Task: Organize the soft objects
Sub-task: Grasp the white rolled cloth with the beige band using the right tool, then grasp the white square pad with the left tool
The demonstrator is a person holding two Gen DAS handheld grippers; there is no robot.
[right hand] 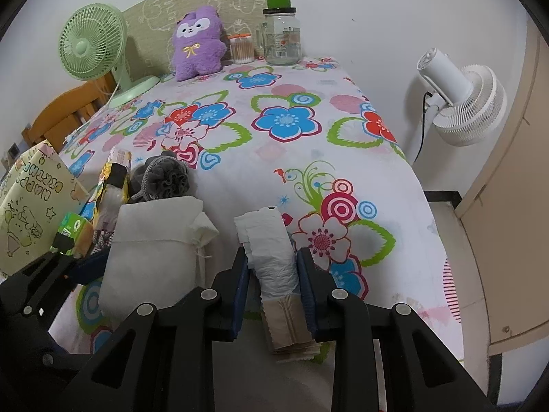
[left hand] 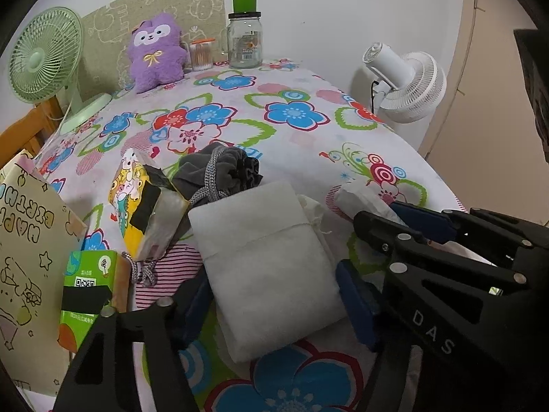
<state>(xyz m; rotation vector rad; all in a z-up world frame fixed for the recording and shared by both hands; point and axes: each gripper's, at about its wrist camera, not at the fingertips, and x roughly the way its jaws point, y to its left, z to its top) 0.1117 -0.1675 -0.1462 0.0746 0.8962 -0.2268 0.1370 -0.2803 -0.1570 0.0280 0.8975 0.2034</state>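
A white fabric pouch (left hand: 271, 267) lies on the flowered tablecloth between the blue pads of my left gripper (left hand: 274, 302), which is open around it. It also shows in the right wrist view (right hand: 151, 257). My right gripper (right hand: 272, 285) is shut on a white rolled plastic bag (right hand: 271, 250), which lies over a beige packet (right hand: 291, 326). The roll also shows in the left wrist view (left hand: 363, 199). A grey drawstring bag (left hand: 219, 171) and a yellow cartoon tissue pack (left hand: 144, 202) lie left of the pouch. A purple plush (left hand: 156, 51) sits at the back.
A green fan (left hand: 44, 58) stands back left and a white fan (left hand: 408, 82) off the right edge. A glass jar (left hand: 244, 41) and a cotton swab box (left hand: 201, 53) stand at the back. A birthday gift bag (left hand: 31, 240) and a green box (left hand: 85, 292) are at left.
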